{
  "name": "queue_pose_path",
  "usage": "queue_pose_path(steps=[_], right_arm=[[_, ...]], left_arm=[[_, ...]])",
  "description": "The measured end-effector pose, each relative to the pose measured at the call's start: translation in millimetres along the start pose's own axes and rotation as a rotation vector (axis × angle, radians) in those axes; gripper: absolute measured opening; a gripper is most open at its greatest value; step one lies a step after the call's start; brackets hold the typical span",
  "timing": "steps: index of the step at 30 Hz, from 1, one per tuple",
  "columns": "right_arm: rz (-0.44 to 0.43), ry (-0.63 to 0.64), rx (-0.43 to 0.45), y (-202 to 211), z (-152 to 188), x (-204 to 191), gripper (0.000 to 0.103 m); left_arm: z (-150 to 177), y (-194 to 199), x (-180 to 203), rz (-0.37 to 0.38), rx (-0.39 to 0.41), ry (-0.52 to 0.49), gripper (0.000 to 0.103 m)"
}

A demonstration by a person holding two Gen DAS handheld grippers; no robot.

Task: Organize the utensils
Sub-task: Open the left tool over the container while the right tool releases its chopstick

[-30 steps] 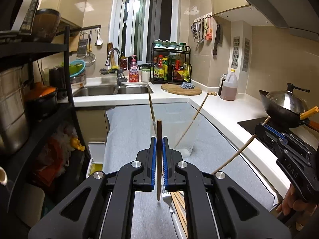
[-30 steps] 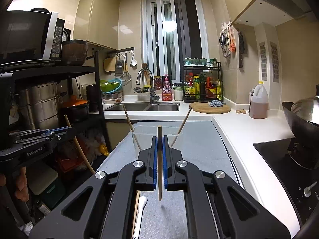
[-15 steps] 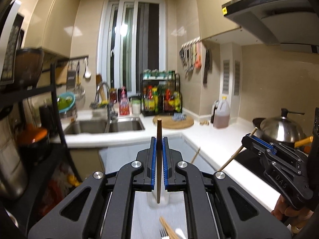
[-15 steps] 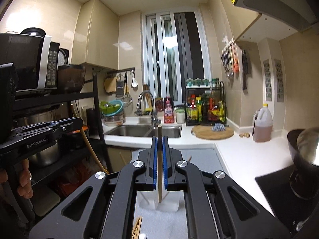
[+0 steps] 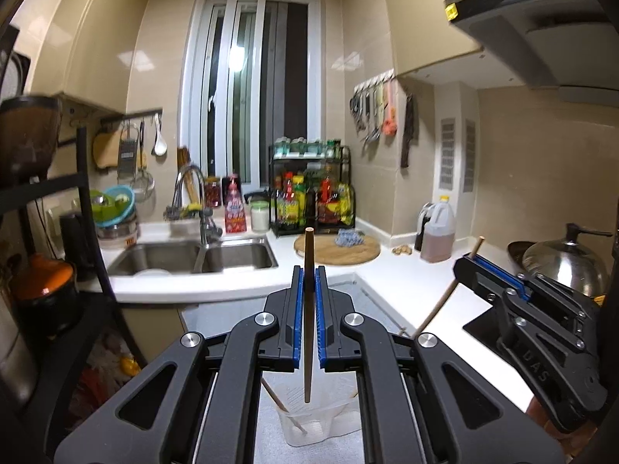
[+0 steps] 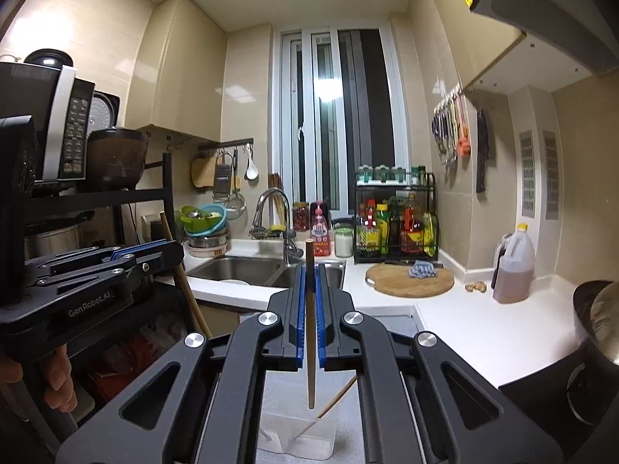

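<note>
At far left, a black shelving rack (image 6: 116, 197) carried a microwave (image 6: 50, 123) and a dark bowl (image 6: 116, 158). Beside it, a double steel sink (image 5: 193, 257) with a curved faucet (image 5: 191, 193) was set into the white countertop (image 5: 406, 282) under the window (image 5: 251, 89). Further right stood a condiment rack (image 5: 313, 193), a round wooden cutting board (image 5: 336, 249), an oil jug (image 5: 437, 232) and a lidded wok (image 5: 561, 266).

The left gripper (image 5: 308, 270) was clamped on one upright chopstick (image 5: 308, 309), whose lower tip hung above a clear plastic cup (image 5: 309, 421). The cup stood on a grey mat (image 5: 271, 437) and held other sticks. The right gripper (image 6: 309, 270) pinched a second chopstick (image 6: 310, 328) over the same cup (image 6: 298, 437).
</note>
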State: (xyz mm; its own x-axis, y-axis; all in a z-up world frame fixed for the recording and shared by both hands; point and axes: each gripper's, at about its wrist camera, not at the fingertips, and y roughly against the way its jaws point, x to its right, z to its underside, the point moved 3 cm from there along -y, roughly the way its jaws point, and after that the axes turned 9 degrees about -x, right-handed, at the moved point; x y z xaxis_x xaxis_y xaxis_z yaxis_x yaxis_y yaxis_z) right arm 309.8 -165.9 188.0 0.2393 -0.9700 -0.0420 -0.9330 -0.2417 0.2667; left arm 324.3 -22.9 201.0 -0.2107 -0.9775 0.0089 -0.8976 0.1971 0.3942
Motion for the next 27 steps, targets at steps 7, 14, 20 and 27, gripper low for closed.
queue_pose_path(steps=[7,14,20,27], right_arm=[[0.006,-0.025,-0.076,-34.1,27.5,8.3,0.005],[0.003,-0.045,-0.128,-51.7,50.7,12.0,0.005],[0.01,-0.044,-0.171,-55.5,65.0,9.9,0.028],[0.055,-0.043,-0.166,-22.3,89.8,5.1,0.067]], left_arm=[[29.3,-49.5,-16.7,-0.023,-0.09,0.027,0.006],[43.9,-66.6,-17.9,-0.029,-0.127,0.014,0.006],[50.4,-66.2,-16.2,-0.052,-0.152,0.004,0.062],[70.0,-29.8,-24.8,-0.131,-0.117,0.066,0.091]])
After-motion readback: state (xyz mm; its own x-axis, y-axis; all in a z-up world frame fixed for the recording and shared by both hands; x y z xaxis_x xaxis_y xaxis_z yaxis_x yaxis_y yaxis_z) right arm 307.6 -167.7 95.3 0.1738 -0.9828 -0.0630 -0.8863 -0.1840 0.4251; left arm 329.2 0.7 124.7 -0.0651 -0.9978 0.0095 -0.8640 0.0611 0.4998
